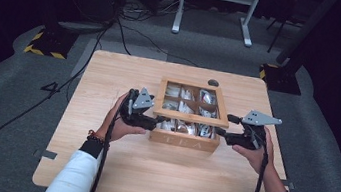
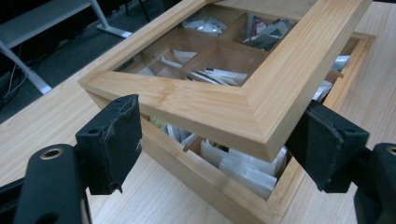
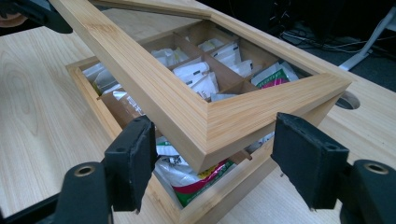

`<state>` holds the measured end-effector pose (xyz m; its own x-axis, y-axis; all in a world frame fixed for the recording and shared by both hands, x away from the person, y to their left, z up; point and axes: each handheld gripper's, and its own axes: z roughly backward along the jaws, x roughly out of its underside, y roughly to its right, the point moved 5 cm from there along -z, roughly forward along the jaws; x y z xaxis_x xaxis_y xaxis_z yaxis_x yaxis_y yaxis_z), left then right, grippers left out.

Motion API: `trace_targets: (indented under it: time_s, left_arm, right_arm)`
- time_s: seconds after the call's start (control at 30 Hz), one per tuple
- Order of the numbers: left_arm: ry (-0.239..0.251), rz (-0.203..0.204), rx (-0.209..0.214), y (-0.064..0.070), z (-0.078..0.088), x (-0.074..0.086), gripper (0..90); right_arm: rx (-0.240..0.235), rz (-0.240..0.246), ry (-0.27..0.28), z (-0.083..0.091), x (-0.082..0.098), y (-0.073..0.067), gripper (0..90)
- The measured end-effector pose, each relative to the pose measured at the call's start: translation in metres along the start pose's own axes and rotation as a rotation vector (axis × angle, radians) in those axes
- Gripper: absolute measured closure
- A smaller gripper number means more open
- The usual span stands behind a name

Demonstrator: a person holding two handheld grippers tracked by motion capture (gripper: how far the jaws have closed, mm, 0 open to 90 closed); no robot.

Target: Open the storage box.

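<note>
The tea box point(image 1: 183, 139) sits mid-worktop point(image 1: 113, 168), its framed lid point(image 1: 191, 115) raised at the front. The left gripper point(image 2: 210, 144) and right gripper point(image 3: 210, 158) straddle the lid's front corners, fingers point(image 2: 114, 140) spread wide, not pinching.

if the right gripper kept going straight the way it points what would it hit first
Most likely the near corner of the raised light wooden window-frame lid, which sits between the right gripper's open jaws. Just beneath lie sachets in the open wooden tea box; exact depth is unclear.
</note>
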<state>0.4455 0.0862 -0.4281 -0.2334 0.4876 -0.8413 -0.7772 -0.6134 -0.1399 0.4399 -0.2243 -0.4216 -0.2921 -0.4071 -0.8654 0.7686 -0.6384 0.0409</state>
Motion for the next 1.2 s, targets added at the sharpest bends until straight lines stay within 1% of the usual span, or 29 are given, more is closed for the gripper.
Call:
trace_targets:
  time_s: [0.03,0.17,0.23,0.3,0.4,0.43,0.6,0.73,0.83,0.87,0.97,1.13,1.2]
  left_arm:
    - [0.003,-0.009,-0.002,0.0,-0.001,-0.002,21.3]
    - [0.012,-0.016,-0.004,0.0,-0.001,-0.005,21.3]
    - [0.017,-0.036,-0.011,0.0,-0.001,-0.007,21.5]
    - [0.019,-0.04,-0.002,0.001,-0.001,-0.01,22.1]
    - [0.018,-0.065,-0.008,0.001,-0.001,-0.016,22.1]
    - [0.014,-0.07,-0.003,0.001,-0.001,-0.017,22.1]
    - [0.01,-0.076,0.003,0.001,-0.001,-0.024,22.2]
    - [0.014,-0.095,-0.001,0.002,-0.002,-0.029,22.9]
    - [0.014,-0.106,0.029,0.004,-0.003,-0.031,29.0]
    - [0.018,-0.116,0.027,0.004,-0.002,-0.033,32.7]
    - [0.037,-0.126,0.016,0.004,-0.001,-0.037,37.2]
    - [0.028,-0.135,0.014,0.002,0.001,-0.043,40.9]
    - [0.035,-0.136,0.011,0.002,0.002,-0.045,42.1]
  right_arm:
    - [0.0,0.001,0.002,0.0,0.0,0.0,31.2]
    - [0.005,0.001,0.006,0.001,-0.003,0.0,32.0]
    - [0.011,0.005,0.01,0.002,-0.004,0.0,32.3]
    - [0.013,0.006,0.014,0.002,-0.006,0.0,32.3]
    - [0.016,0.003,0.02,0.003,-0.008,0.001,32.4]
    - [0.018,0.002,0.022,0.003,-0.009,0.001,32.6]
    - [0.021,-0.011,0.043,0.005,-0.012,0.002,34.3]
    - [0.022,-0.019,0.053,0.007,-0.012,0.004,36.0]
    - [0.025,-0.027,0.058,0.01,-0.012,0.005,36.2]
    - [0.025,-0.028,0.059,0.011,-0.011,0.006,36.1]
    - [0.022,-0.03,0.069,0.016,-0.01,0.007,35.9]
    - [0.024,-0.027,0.06,0.023,-0.003,0.011,35.1]
    - [0.028,-0.025,0.053,0.026,0.001,0.014,34.8]
